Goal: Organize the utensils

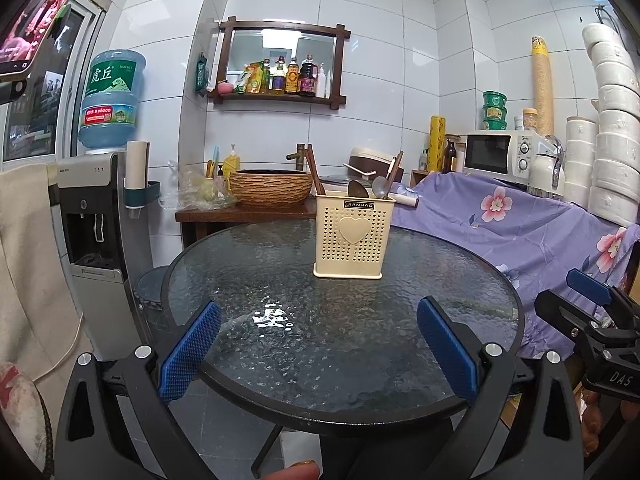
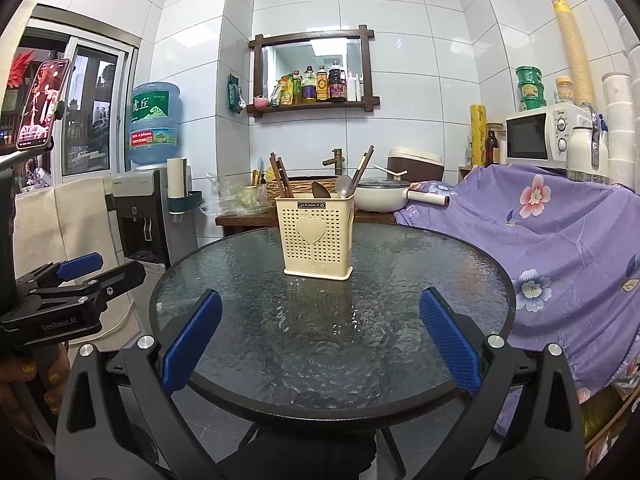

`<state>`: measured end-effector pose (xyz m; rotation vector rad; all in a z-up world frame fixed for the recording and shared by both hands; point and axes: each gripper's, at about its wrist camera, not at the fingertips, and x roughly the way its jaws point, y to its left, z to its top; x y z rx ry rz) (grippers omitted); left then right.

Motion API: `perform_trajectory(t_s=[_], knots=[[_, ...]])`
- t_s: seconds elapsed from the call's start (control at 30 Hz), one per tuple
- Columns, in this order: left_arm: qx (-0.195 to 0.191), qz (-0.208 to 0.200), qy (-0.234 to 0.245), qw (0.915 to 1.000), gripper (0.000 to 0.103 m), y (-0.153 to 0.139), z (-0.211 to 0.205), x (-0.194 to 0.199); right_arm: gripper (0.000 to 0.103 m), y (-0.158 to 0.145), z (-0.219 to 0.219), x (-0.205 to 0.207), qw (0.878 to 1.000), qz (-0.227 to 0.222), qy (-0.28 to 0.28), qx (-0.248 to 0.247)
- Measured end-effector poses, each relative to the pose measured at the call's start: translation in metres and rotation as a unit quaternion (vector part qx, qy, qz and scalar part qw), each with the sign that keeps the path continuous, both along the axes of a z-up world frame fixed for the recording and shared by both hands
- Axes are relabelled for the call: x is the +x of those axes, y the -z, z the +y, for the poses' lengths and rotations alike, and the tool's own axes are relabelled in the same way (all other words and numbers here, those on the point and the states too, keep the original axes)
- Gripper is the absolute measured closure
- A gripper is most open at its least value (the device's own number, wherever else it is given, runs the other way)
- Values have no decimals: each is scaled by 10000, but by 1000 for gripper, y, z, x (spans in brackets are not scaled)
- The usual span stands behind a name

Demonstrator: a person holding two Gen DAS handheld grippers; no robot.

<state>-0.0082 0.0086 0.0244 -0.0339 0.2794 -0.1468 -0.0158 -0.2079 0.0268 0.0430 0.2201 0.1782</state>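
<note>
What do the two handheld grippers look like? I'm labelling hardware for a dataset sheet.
Both match: black angular frames with silver bolt heads and two blue pads with a fine dimpled texture. The left gripper shows white "GenRobot.AI" lettering on its body in the right wrist view; the right gripper shows "DAS" in the left wrist view. No cables show. The hand has glittery gold nails.

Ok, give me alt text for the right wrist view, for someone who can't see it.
A cream utensil holder with chopsticks and spoons stands on a round glass table. The open right claw hovers empty at the near edge. The left claw sits at far left.
</note>
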Motion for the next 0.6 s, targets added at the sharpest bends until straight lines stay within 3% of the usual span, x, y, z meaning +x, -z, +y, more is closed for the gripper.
perform_trajectory(t_s=[0.6], knots=[[-9, 67, -36, 10000, 6, 0, 1, 3, 6, 2, 0, 1, 10000, 33, 0, 6]])
